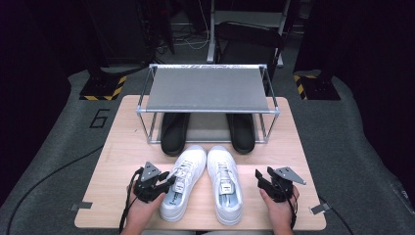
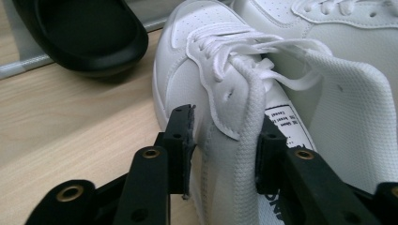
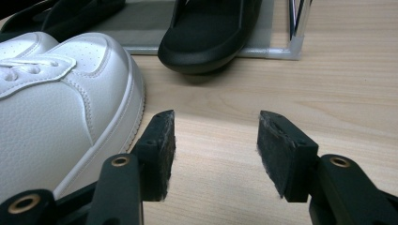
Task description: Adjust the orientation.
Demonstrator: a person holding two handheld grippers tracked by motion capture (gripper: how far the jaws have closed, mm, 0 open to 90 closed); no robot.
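1. Metal shoe rack [image 1: 208, 90] stands at the far edge of the tabletop [image 1: 117, 147], centred; grey mesh top shelf bare.
2. Under that shelf, on the rack's low grey base: 2 black slippers, the left slipper [image 1: 174, 133] and the right slipper [image 1: 242, 132], toes poking out toward the near edge.
3. 2 white sneakers lie side by side at the middle of the near half of the tabletop, toes toward the rack, heels close to the near edge. Left sneaker [image 1: 183, 180] tilts a bit, toe leaning toward the right sneaker [image 1: 224, 182]; the toes almost touch.
4. Sneaker toes sit just in front of the slipper toes, near but apart.
5. Left gripper [image 1: 164, 183] is at the left sneaker's outer side, near the near-left part of the tabletop. In the left gripper view its jaws straddle the sneaker's side wall by the laces [image 2: 234, 61]: 1 pad outside, 1 inside the opening behind a hanging lace. Grasping the left sneaker [image 2: 206, 93] at the collar edge.
6. Right gripper [image 1: 259, 180] is just beside the right sneaker's outer side, near the near-right part of the tabletop. Jaws released, bare wood between the pads [image 3: 162, 150], sneaker toe [image 3: 70, 103] off to one side, not touched.
7. Right slipper [image 3: 206, 37] and a rack post lie ahead of the right gripper.
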